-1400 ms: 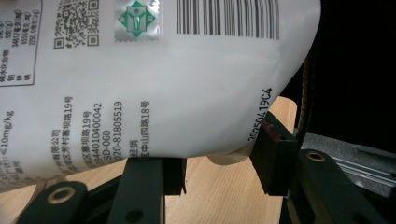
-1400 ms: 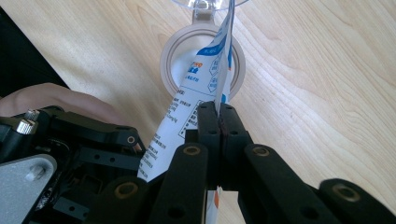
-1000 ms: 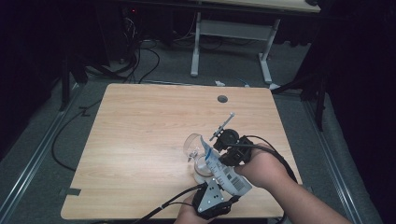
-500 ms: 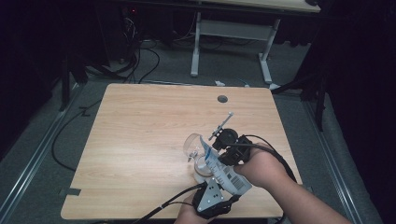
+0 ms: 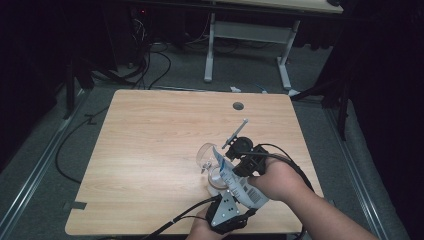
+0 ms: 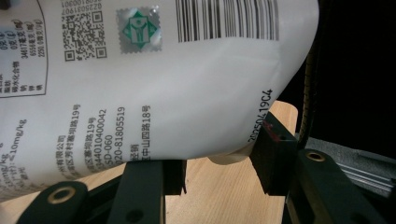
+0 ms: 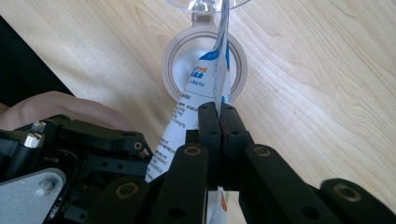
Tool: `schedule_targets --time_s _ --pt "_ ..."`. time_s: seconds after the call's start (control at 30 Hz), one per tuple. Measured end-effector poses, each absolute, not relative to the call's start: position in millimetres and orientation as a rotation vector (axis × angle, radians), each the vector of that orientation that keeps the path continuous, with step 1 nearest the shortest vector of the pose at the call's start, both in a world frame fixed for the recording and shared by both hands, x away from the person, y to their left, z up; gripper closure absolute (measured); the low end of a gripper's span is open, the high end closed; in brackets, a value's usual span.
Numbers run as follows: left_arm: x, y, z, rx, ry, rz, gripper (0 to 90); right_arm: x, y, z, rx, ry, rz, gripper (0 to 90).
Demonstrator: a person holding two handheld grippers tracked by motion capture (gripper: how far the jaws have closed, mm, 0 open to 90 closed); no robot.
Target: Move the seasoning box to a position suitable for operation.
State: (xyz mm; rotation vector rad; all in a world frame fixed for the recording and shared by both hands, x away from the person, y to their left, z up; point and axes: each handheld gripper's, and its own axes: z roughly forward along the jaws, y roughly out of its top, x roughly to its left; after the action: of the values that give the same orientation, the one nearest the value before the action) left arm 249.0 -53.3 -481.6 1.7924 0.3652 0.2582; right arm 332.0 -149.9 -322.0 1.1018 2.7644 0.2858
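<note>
Nearest the person, the left gripper [image 5: 231,212] clamped the fat lower body of the white pouch [image 5: 239,182], jaws spread around it and pressing its sides. Just beyond, the right gripper [image 5: 235,150] had its jaws pressed together, pinching the pouch's thin top edge right above the round jar [image 7: 204,63], whose clear lid [image 5: 206,156] stood flipped open on the far side. Pouch was tilted with its mouth at the jar opening, so the pour looked set up; whether anything had gone in couldn't be told, and emptying and closing the lid remained.

light: tabletop [image 5: 165,150] evenly lit | surroundings: dark | focus: sharp
</note>
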Motion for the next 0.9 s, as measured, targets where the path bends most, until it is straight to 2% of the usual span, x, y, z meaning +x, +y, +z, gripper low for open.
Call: schedule_targets --time_s 0.9 --pt "248.0 -51.7 -477.9 1.772 0.38 0.261 59.8 330.4 -146.7 -317.7 1.035 2.767 0.304 89.8"
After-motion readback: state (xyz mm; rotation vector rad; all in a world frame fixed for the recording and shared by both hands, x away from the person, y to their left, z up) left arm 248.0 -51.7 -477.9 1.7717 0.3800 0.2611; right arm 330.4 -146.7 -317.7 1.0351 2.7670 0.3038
